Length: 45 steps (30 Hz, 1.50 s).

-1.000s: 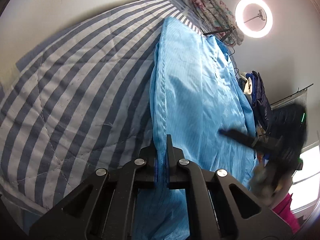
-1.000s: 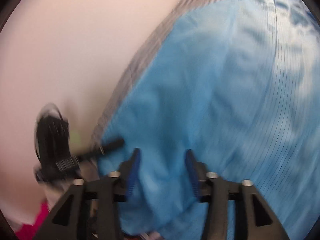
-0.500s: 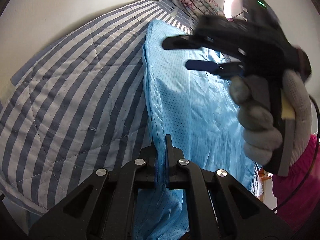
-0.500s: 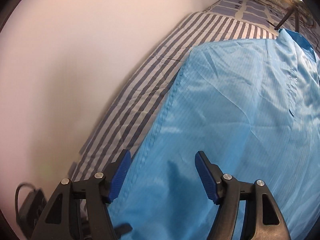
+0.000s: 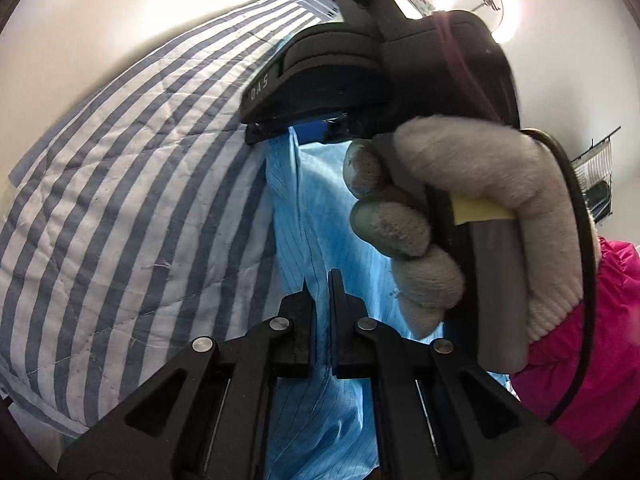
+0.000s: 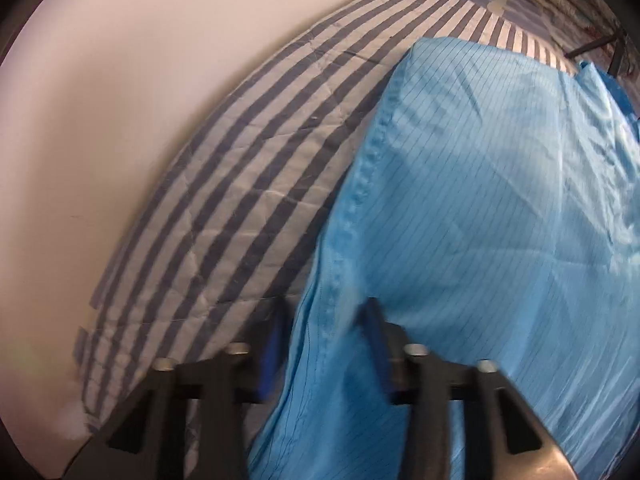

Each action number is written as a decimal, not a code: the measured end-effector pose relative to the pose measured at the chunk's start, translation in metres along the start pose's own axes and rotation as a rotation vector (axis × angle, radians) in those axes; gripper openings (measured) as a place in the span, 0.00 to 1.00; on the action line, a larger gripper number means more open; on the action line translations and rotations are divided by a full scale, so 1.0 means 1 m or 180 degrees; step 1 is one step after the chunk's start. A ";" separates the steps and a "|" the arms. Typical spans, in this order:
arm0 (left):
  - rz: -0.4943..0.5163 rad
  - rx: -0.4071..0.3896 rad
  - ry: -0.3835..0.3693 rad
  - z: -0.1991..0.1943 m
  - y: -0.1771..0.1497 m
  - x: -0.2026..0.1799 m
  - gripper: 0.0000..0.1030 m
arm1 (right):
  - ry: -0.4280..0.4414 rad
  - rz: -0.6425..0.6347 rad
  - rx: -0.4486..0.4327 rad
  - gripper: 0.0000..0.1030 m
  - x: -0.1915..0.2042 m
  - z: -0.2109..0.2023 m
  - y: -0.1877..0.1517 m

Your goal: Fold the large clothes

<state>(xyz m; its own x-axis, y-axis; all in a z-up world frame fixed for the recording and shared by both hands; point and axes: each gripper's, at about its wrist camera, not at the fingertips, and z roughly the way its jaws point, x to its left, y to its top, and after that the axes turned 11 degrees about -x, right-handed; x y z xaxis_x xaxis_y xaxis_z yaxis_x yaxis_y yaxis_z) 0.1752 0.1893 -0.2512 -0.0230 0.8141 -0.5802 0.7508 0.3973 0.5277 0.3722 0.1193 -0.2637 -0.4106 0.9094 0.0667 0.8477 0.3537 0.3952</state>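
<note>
The left tongs (image 5: 322, 280) sit at the bottom centre of the left wrist view, pressed together on the hemmed edge of the light blue garment (image 5: 320, 216), which runs up between the two black tips and on toward the middle of the frame. The right tongs (image 6: 326, 324) are at the bottom centre of the right wrist view; their blue-padded jaws are closing with the garment's stitched side hem between them, though the blur there leaves it unclear whether the pads press the cloth yet. In the left wrist view the same tool fills the upper right of the frame, held by a gloved hand (image 5: 452, 208) with a pink sleeve (image 5: 592, 344) below it, its tip coming down on the garment's edge above centre.

The garment (image 6: 500, 200) lies spread on the striped quilt (image 6: 256, 184) of the bed, covering the right half of the right wrist view, mostly flat with a few soft creases. A ring light (image 5: 476, 4) glows in the upper right of the left wrist view.

No finished fold shows in either view. As I judge it, the task is at an early stage: one edge is gripped at one point, a second grip on that edge is being made, and the folding itself is yet to be done.
</note>
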 end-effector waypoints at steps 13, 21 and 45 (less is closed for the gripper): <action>0.0512 0.0048 -0.0066 0.018 -0.014 -0.094 0.01 | 0.0991 0.0859 -0.0610 0.00 -0.120 -0.065 -0.033; 0.0961 0.0175 -0.0101 0.047 -0.035 -0.172 0.01 | 0.1342 0.1521 -0.1010 0.00 -0.207 -0.095 -0.081; 0.0791 0.0842 -0.0634 0.082 -0.078 -0.188 0.02 | 0.0974 0.2071 -0.0826 0.00 -0.288 -0.041 -0.145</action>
<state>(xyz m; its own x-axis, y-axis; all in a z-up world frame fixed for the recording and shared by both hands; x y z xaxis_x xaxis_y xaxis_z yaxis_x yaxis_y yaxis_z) 0.1750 -0.0296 -0.2339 0.2892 0.7633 -0.5776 0.8617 0.0552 0.5044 0.3537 -0.2024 -0.3022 0.0378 0.8023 0.5957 0.8600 -0.3297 0.3895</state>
